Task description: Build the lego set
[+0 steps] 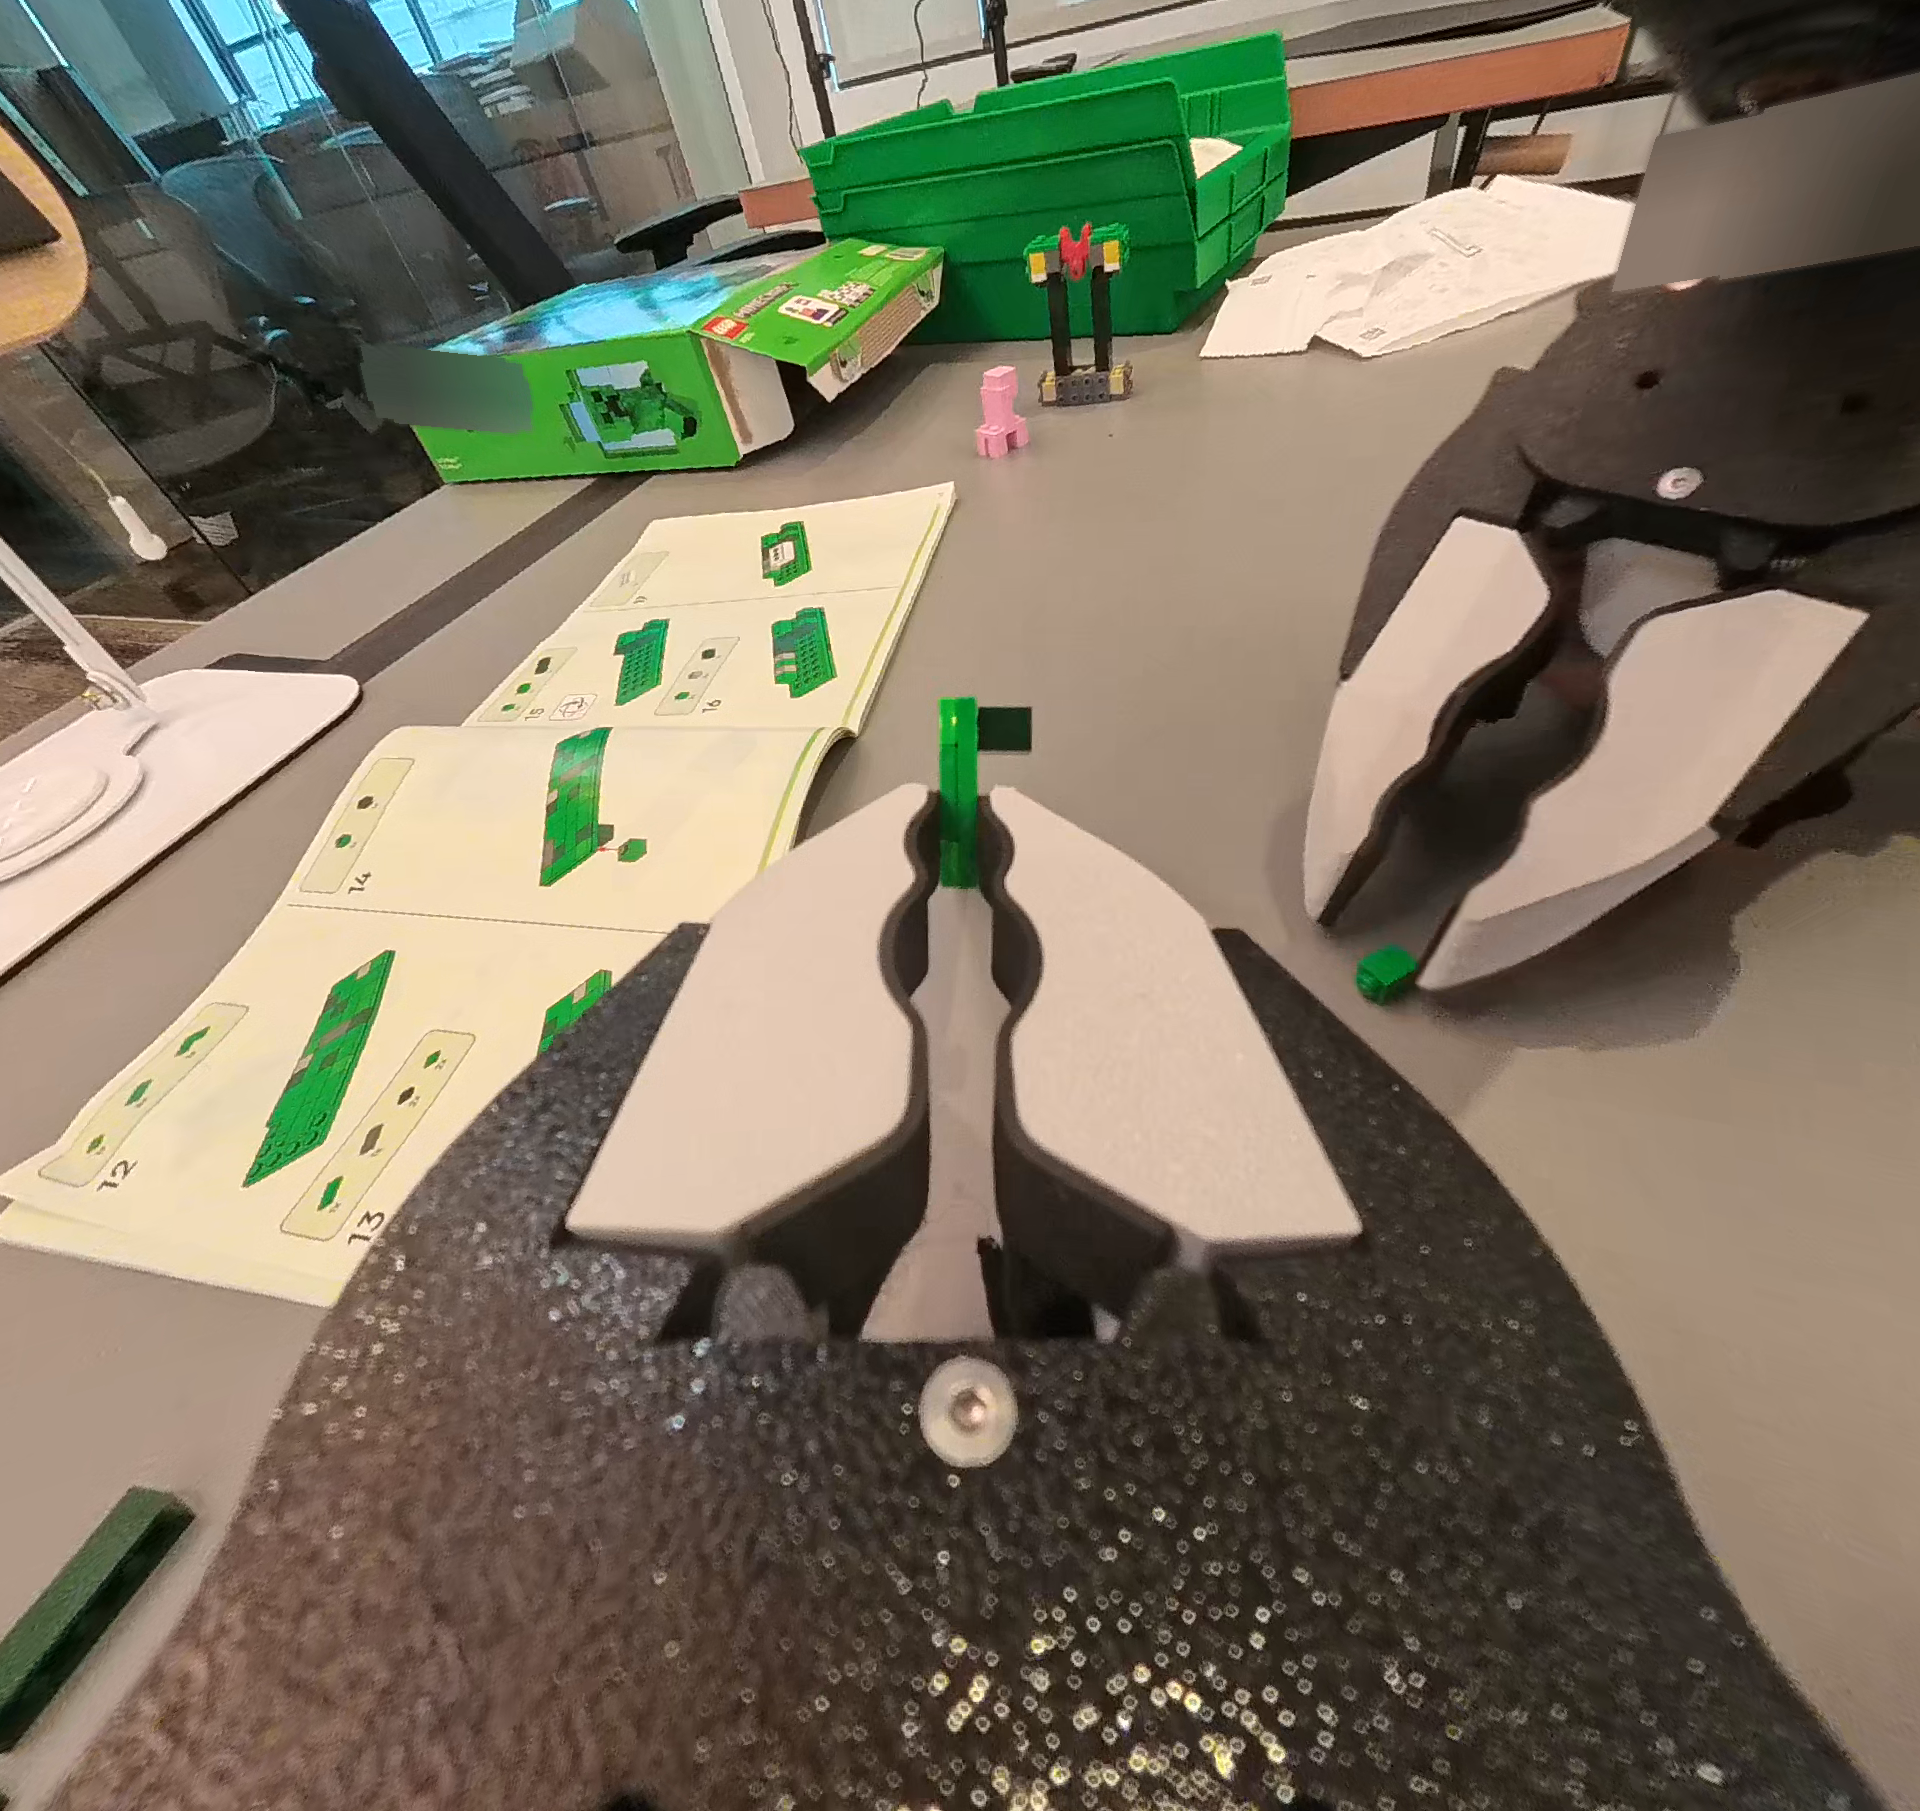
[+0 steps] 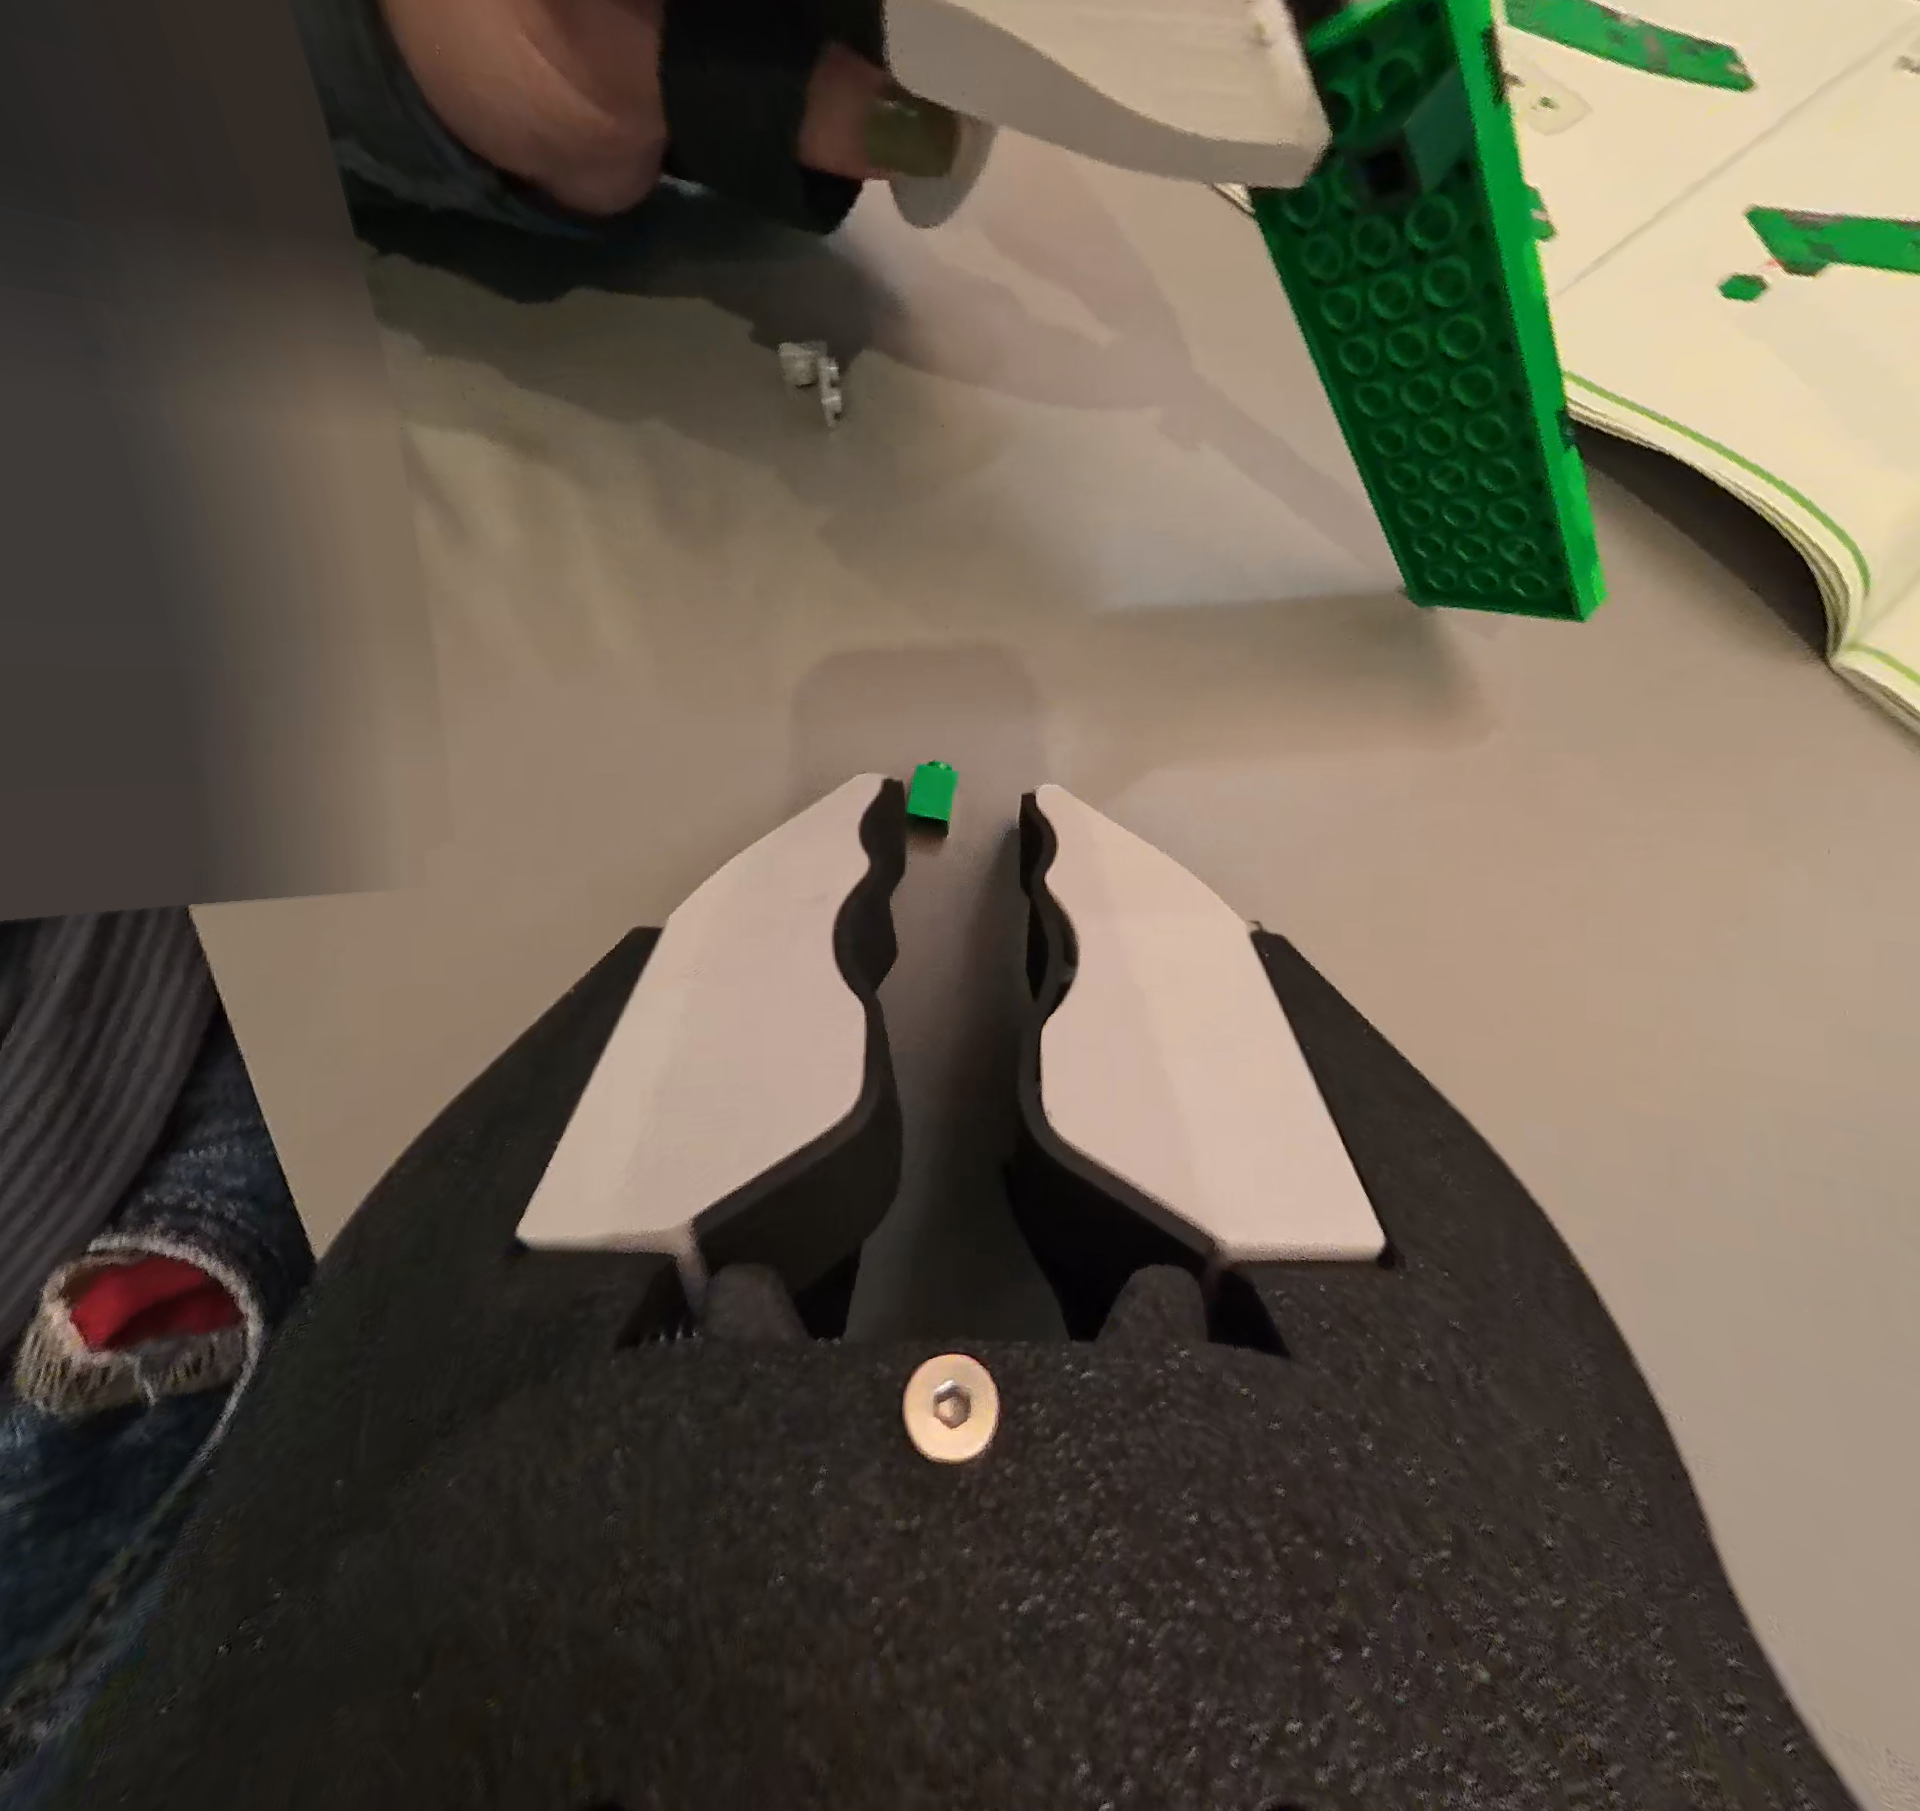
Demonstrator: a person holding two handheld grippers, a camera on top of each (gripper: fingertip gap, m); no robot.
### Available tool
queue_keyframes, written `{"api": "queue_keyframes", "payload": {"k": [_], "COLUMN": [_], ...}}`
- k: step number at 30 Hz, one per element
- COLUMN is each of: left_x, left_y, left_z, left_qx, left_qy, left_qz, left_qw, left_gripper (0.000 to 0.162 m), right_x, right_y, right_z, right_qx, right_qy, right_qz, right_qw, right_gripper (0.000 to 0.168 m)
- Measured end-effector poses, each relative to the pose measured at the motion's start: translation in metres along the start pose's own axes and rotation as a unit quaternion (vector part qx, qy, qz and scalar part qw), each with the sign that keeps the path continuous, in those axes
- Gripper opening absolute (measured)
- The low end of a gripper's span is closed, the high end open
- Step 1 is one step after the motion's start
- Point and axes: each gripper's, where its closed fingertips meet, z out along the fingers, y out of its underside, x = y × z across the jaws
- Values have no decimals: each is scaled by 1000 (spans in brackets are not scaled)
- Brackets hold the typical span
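Beside the open instruction book [image 1: 582, 826] on the grey table [image 1: 1143, 566], the left gripper [image 1: 958, 816] has its two fingers squeezed tight on a big green plate [image 2: 1444, 307]. That plate is held up off the table, with one end pinched and the other end hanging free. From the left wrist view you see only its thin edge, with a small dark green piece [image 1: 1006, 728] sticking out near the top.

On the other side of the plate from the book, the right gripper [image 2: 956, 805] points down at the table. Its fingers are partly open and hold nothing. A tiny green brick [image 2: 931, 801] lies on the table between the fingertips, close to one of them; I cannot tell if it touches.

Past the far end of the book stand a small pink figure [image 1: 1003, 414] and a tall black-legged model [image 1: 1081, 317]. Behind them are a green set box [image 1: 665, 379], green bins [image 1: 1060, 182] and some white papers [image 1: 1403, 275]. A little grey piece [image 2: 816, 374] lies alone, well apart from the book.
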Motion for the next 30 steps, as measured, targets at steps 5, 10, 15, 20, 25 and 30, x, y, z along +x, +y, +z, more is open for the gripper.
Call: {"api": "queue_keyframes", "payload": {"k": [5, 10, 15, 20, 25, 30], "left_x": [0, 0, 0, 2, 9, 21], "left_y": [0, 0, 0, 0, -3, -9], "left_z": [0, 0, 0, 0, 0, 0], "left_qx": [0, 0, 0, 0, 3, 12], "left_qy": [1, 2, 2, 4, -1, -2], "left_qz": [-2, -1, -2, 5, 64, 133], "left_qw": [1000, 1000, 1000, 1000, 998, 991], "left_gripper": [5, 6, 6, 6, 6, 6], "right_x": [-1, -5, -5, -2, 18, 24], "right_y": [0, 0, 0, 0, -43, -74], "right_z": [0, 1, 0, 1, -22, -33], "right_qx": [-2, -1, -2, -4, 148, 246], "right_qy": [23, 26, 29, 51, 122, 163], "right_qz": [17, 16, 18, 44, 155, 212], "right_qw": [1000, 1000, 999, 998, 969, 932], "right_gripper": [14, 7, 8, 7, 6, 6]}}
